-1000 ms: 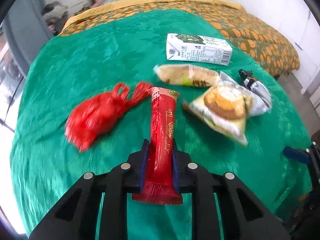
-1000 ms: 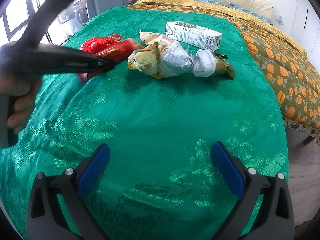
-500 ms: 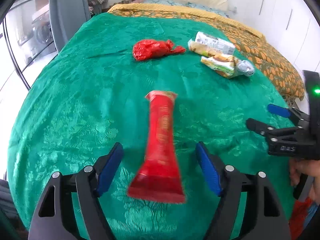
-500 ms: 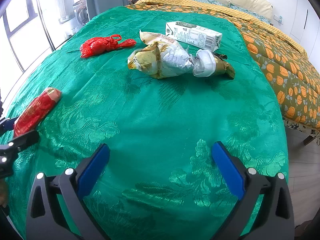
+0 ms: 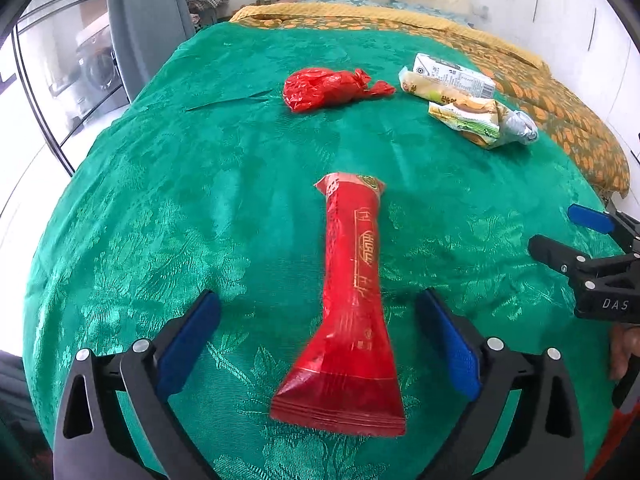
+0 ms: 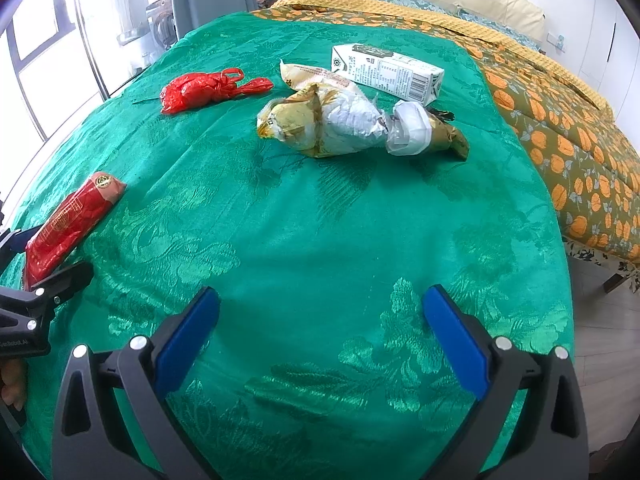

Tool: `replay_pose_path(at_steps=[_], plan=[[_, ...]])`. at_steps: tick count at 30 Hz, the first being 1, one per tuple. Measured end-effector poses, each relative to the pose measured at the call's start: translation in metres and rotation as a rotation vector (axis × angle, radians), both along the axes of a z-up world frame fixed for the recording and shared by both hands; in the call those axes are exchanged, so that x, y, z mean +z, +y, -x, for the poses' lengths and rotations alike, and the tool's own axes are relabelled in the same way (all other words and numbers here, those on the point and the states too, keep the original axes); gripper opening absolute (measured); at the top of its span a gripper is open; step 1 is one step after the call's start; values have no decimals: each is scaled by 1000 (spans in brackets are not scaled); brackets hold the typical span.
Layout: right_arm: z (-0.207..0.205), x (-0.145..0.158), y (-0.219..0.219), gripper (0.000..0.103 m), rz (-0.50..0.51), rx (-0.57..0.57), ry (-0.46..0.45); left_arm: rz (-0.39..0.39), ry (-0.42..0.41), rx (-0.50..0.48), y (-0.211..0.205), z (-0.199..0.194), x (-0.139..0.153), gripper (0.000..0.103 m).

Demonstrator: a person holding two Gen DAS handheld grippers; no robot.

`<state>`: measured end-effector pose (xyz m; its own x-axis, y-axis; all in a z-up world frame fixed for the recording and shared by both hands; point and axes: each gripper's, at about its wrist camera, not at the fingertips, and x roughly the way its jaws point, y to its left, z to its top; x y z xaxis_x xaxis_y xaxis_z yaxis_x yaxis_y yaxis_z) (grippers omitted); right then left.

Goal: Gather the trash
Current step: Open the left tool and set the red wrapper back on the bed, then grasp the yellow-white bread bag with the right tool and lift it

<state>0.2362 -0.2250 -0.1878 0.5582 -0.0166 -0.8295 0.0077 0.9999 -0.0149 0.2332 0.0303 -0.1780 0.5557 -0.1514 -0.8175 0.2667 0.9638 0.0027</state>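
A long red snack wrapper [image 5: 352, 280] lies flat on the green bedspread [image 5: 180, 200], right between the fingers of my left gripper [image 5: 318, 300]. Its jaws are opening wide and the pads stand clear of the wrapper on both sides. In the right wrist view the same wrapper [image 6: 68, 220] lies at the far left. My right gripper [image 6: 320, 296] hovers open over bare cloth with nothing in it. Farther up the bed lie a knotted red plastic bag [image 6: 200, 90], crumpled food wrappers [image 6: 328, 120] and a white milk carton [image 6: 388, 72].
An orange-patterned quilt [image 6: 560, 140] covers the right side of the bed, and the floor [image 6: 600, 320] shows past that edge. A grey curtain [image 5: 144, 20] and a glass door stand off the bed's left. A pillow lies at the head.
My left gripper carried the red wrapper away from the other trash toward the bed's near end, then opened and dropped it onto the cloth. The right gripper stayed still.
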Motion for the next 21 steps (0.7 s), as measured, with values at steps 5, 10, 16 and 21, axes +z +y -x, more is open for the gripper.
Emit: replay_pose_path(at_steps=[5, 10, 16, 21], plan=[[0, 0, -1, 98, -4, 0, -1, 0, 0, 0, 0, 0, 0, 97], [7, 28, -12, 98, -85, 48, -89, 1, 0, 0, 0, 0, 0, 97], [-34, 94, -12, 98, -79, 131, -211, 1, 0, 0, 0, 0, 0, 97], [-94, 69, 0, 78, -7, 143, -97, 0, 0, 0, 1, 0, -1, 98]])
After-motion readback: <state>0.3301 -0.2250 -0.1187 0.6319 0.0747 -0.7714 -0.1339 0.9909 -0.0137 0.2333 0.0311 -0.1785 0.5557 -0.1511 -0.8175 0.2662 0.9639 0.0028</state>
